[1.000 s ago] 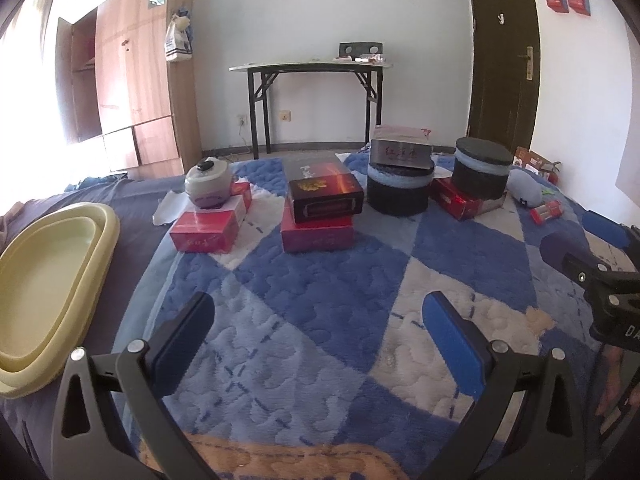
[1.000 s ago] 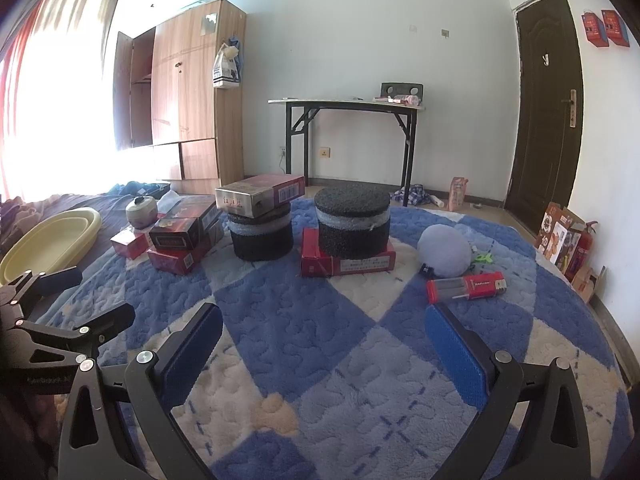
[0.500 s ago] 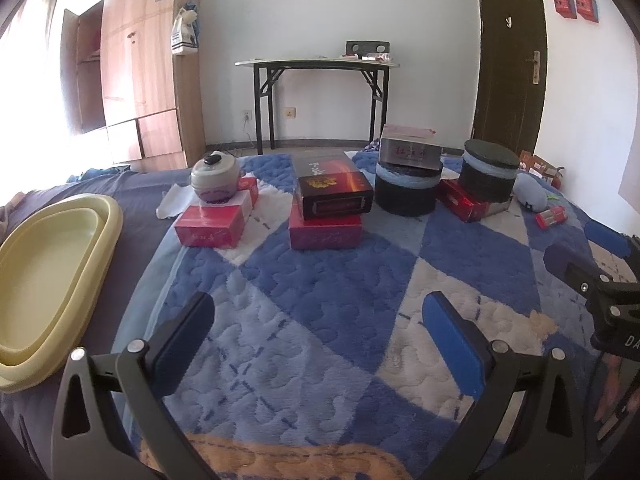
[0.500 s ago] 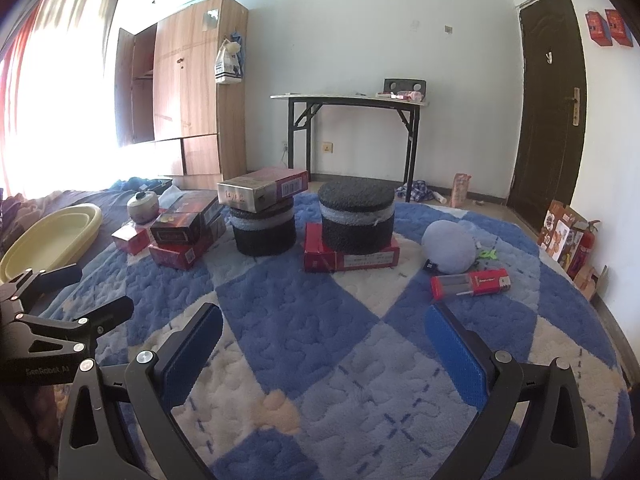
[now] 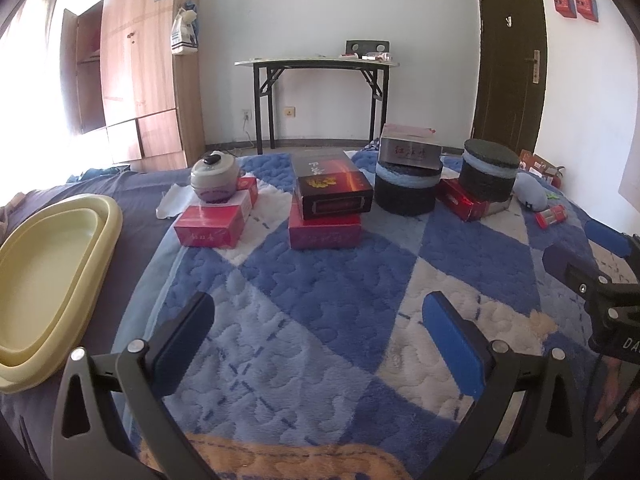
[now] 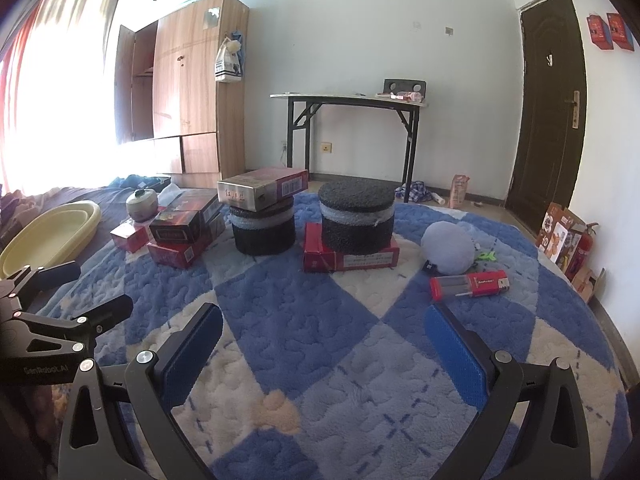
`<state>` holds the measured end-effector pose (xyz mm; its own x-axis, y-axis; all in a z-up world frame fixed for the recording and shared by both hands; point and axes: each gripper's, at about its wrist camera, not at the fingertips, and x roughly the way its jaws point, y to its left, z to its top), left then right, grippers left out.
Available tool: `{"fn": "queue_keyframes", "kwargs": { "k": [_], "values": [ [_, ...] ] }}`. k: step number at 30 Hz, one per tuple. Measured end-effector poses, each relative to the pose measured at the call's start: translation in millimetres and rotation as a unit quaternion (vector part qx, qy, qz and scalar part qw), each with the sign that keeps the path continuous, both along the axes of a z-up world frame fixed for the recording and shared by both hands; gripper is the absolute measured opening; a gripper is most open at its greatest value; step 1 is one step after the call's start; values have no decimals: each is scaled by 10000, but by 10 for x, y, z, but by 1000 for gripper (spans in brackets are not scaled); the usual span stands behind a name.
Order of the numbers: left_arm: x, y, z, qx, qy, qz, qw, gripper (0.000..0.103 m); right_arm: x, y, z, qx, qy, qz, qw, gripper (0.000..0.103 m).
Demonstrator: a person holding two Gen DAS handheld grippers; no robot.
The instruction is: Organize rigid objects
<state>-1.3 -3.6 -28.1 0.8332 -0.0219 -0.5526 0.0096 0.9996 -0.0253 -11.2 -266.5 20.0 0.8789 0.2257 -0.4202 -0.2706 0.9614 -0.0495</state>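
Observation:
On a blue and white quilt (image 5: 320, 280) stand stacked boxes. A small pot (image 5: 214, 178) sits on a red box (image 5: 212, 228). A dark box (image 5: 332, 190) lies on a magenta box (image 5: 324, 232). A silver box (image 5: 410, 152) tops a black round container (image 5: 406, 192). A second round container (image 5: 486, 172) rests on a red box (image 5: 460, 202). In the right wrist view the same round containers (image 6: 356, 216) and a red lighter case (image 6: 468, 284) show. My left gripper (image 5: 318, 340) and right gripper (image 6: 320, 344) are open, empty, hovering short of the objects.
A yellow basin (image 5: 44, 280) lies at the left. A lilac plush ball (image 6: 448, 246) sits at the right. A folding table (image 5: 316, 92), a wardrobe (image 5: 140, 80) and a dark door (image 5: 508, 64) stand at the back.
Both grippers have risen and tilted up slightly; the objects sit lower in view. Nothing was taken hold of or moved.

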Motion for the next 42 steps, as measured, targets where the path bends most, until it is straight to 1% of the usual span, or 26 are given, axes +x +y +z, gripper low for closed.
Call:
{"fn": "queue_keyframes", "kwargs": {
  "k": [3, 8, 9, 10, 13, 16, 33, 36, 37, 39, 40, 42],
  "values": [
    [-6, -4, 3, 22, -19, -1, 10000, 103, 0, -1, 0, -5, 5, 0, 10000, 103],
    [-14, -42, 14, 110, -58, -43, 9999, 103, -9, 7, -3, 64, -138, 6, 9999, 103],
    [-13, -39, 14, 101, -59, -40, 9999, 103, 3, 10, -6, 24, 97, 7, 9999, 103],
    [-13, -47, 11, 93, -50, -37, 9999, 103, 2, 11, -9, -54, 68, 6, 10000, 103],
    [-11, -53, 11, 63, -35, -23, 10000, 103, -5, 10, -7, -30, 3, 7, 10000, 103],
    [-12, -52, 10, 69, -40, -24, 10000, 103, -1, 14, -8, -69, 70, 9, 10000, 103],
    [-9, -52, 10, 55, -37, -21, 10000, 103, -3, 8, -6, -93, 37, 7, 9999, 103],
    [-11, -36, 15, 1, -23, -30, 10000, 103, -9, 6, -2, -106, 32, -3, 9999, 103],
    [-22, -16, 41, -81, -45, -70, 9999, 103, -3, -1, 2, -116, 94, 3, 9999, 103],
    [-37, 36, 110, -161, -61, -195, 9997, 103, -48, -63, 40, 131, -8, 2, 9999, 103],
    [-15, 64, 181, -122, 26, -228, 9997, 103, -76, -120, 86, 297, -70, 48, 9995, 103],
    [68, 138, 334, 31, 213, -82, 9997, 103, -76, -228, 184, 521, -4, 131, 9986, 103]
  ]
}}
